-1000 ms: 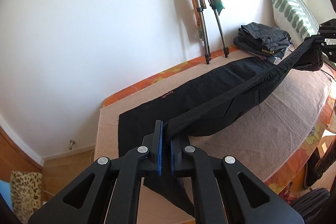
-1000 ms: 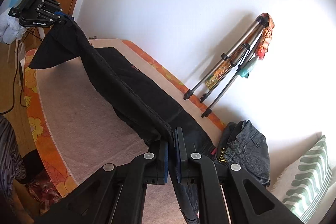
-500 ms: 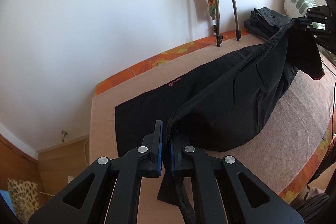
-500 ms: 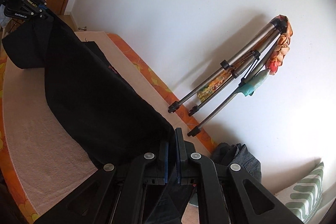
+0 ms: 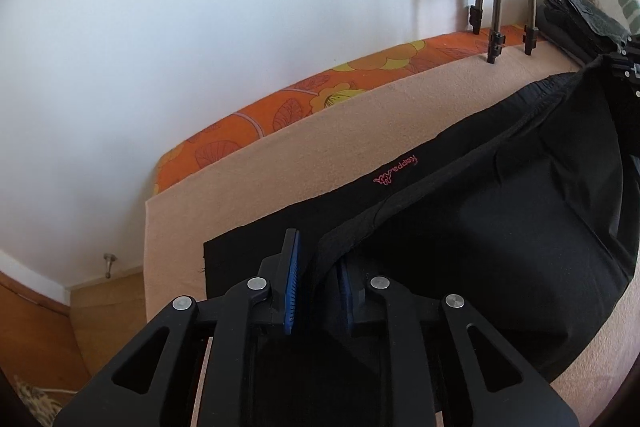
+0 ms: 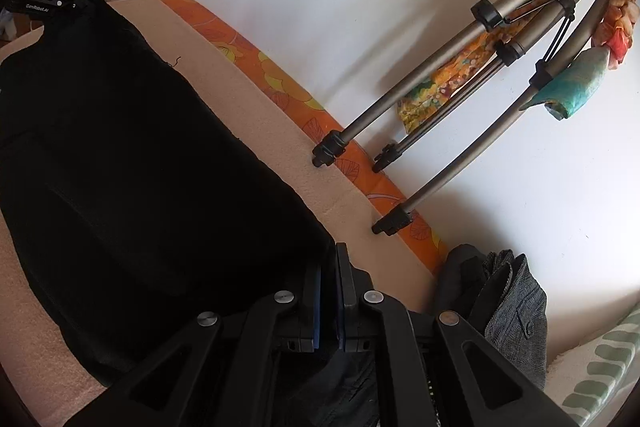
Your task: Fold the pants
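On beige blanket (image 5: 248, 187) — black pants (image 5: 500, 227) doubled lengthwise, left gripper (image 5: 318, 291) loosening, right gripper (image 6: 329, 301) clamped.

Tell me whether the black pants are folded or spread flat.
Partly folded: the black pants have one half doubled lengthwise over the half lying on the beige blanket, still bulging, not flat.

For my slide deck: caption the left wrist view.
Left gripper, jaws just opening, releases folded black pants on the towel-covered bed.
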The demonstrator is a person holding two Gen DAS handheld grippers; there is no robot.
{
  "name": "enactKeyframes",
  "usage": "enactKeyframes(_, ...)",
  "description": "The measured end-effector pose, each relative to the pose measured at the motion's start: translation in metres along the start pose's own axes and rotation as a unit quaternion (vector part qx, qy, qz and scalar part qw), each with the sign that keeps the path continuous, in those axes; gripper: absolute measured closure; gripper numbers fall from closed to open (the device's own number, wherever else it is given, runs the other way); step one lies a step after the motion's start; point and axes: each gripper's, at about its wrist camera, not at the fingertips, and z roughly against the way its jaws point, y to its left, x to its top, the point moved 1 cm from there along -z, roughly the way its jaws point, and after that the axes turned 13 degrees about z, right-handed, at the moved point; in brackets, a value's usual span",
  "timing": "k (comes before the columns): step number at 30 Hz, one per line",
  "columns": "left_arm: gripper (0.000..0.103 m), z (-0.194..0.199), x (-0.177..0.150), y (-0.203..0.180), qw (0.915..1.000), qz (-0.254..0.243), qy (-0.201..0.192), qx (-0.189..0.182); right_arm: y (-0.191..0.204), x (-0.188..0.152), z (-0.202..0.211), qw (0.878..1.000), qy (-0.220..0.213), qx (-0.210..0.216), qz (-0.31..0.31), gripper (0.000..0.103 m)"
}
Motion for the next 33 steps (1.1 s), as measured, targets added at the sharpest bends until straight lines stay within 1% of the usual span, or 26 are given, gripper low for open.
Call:
enactKeyframes(3,0.073,-0.001,0.005,0.011,0.9997,0.021,-0.005,-0.007,-0.006,-0.004,-0.021,1.0,0.017,0.014,-0.008,0.1)
enactKeyframes(5,0.073,0.004,0.007,0.019,0.9993,0.033,-0.013,-0.011,-0.007,-0.005,-0.031,0.999,0.025,0.019,-0.008,0.1)
enactKeyframes(6,0.072,0.008,0.006,0.023,0.9992,0.035,-0.015,-0.009,-0.006,-0.005,-0.034,0.999,0.029,0.019,-0.004,0.1)
enactKeyframes(7,0.068,0.012,0.006,0.029,0.9991,0.038,-0.017,-0.006,-0.005,-0.005,-0.038,0.999,0.033,0.019,0.0,0.1)
enactKeyframes(8,0.066,0.017,0.004,0.036,0.9987,0.046,-0.019,0.0,-0.004,-0.005,-0.041,0.999,0.038,0.021,0.003,0.1)
enactKeyframes(9,0.066,0.023,0.001,0.044,0.9981,0.056,-0.024,0.008,-0.002,-0.004,-0.045,0.999,0.042,0.022,0.004,0.1)
enactKeyframes(10,0.066,0.025,0.0,0.053,0.9973,0.066,-0.029,0.011,-0.001,-0.004,-0.047,0.999,0.044,0.022,0.006,0.1)
enactKeyframes(12,0.066,0.039,-0.009,0.075,0.9941,0.102,-0.035,0.011,0.0,-0.005,-0.052,0.998,0.051,0.021,0.008,0.1)
enactKeyframes(14,0.063,0.048,-0.023,0.094,0.9891,0.143,-0.036,-0.006,-0.001,-0.005,-0.054,0.998,0.053,0.021,0.002,0.1)
enactKeyframes(15,0.06,0.051,-0.033,0.101,0.9867,0.159,-0.03,-0.017,-0.004,-0.005,-0.056,0.998,0.052,0.023,-0.004,0.1)
enactKeyframes(16,0.058,0.052,-0.043,0.105,0.9843,0.173,-0.021,-0.027,-0.007,-0.004,-0.058,0.998,0.051,0.025,-0.011,0.1)
enactKeyframes(18,0.058,0.05,-0.062,0.108,0.9786,0.2,-0.003,-0.047,-0.012,0.0,-0.06,0.998,0.049,0.02,-0.018,0.099)
enactKeyframes(20,0.057,0.045,-0.08,0.104,0.9738,0.217,0.013,-0.067,-0.013,0.006,-0.062,0.999,0.048,0.011,-0.017,0.099)
enactKeyframes(21,0.056,0.041,-0.087,0.1,0.9727,0.22,0.021,-0.07,-0.013,0.009,-0.063,0.999,0.048,0.009,-0.017,0.099)
enactKeyframes(23,0.053,0.031,-0.097,0.092,0.9729,0.219,0.033,-0.066,-0.013,0.014,-0.064,0.999,0.05,0.006,-0.017,0.1)
enactKeyframes(25,0.052,0.025,-0.103,0.086,0.9726,0.221,0.043,-0.059,-0.014,0.017,-0.061,0.999,0.05,-0.001,-0.02,0.098)
enactKeyframes(26,0.052,0.022,-0.106,0.085,0.9715,0.224,0.047,-0.06,-0.016,0.017,-0.058,0.999,0.046,-0.004,-0.024,0.091)
enactKeyframes(27,0.052,0.021,-0.107,0.084,0.9709,0.227,0.047,-0.059,-0.018,0.018,-0.051,0.999,0.041,-0.011,-0.027,0.075)
enactKeyframes(29,0.048,0.023,-0.111,0.084,0.9719,0.224,0.048,-0.053,-0.024,0.018,-0.03,0.999,0.025,-0.025,-0.037,0.061)
enactKeyframes(31,0.046,0.026,-0.112,0.08,0.9774,0.204,0.043,-0.036,-0.027,0.018,-0.004,0.999,0.005,-0.018,-0.048,0.06)
enactKeyframes(32,0.046,0.027,-0.113,0.079,0.9782,0.201,0.041,-0.035,-0.027,0.018,0.011,0.999,-0.006,-0.011,-0.053,0.057)
enactKeyframes(33,0.046,0.028,-0.113,0.078,0.9783,0.2,0.04,-0.038,-0.025,0.019,0.027,0.998,-0.021,-0.001,-0.056,0.05)
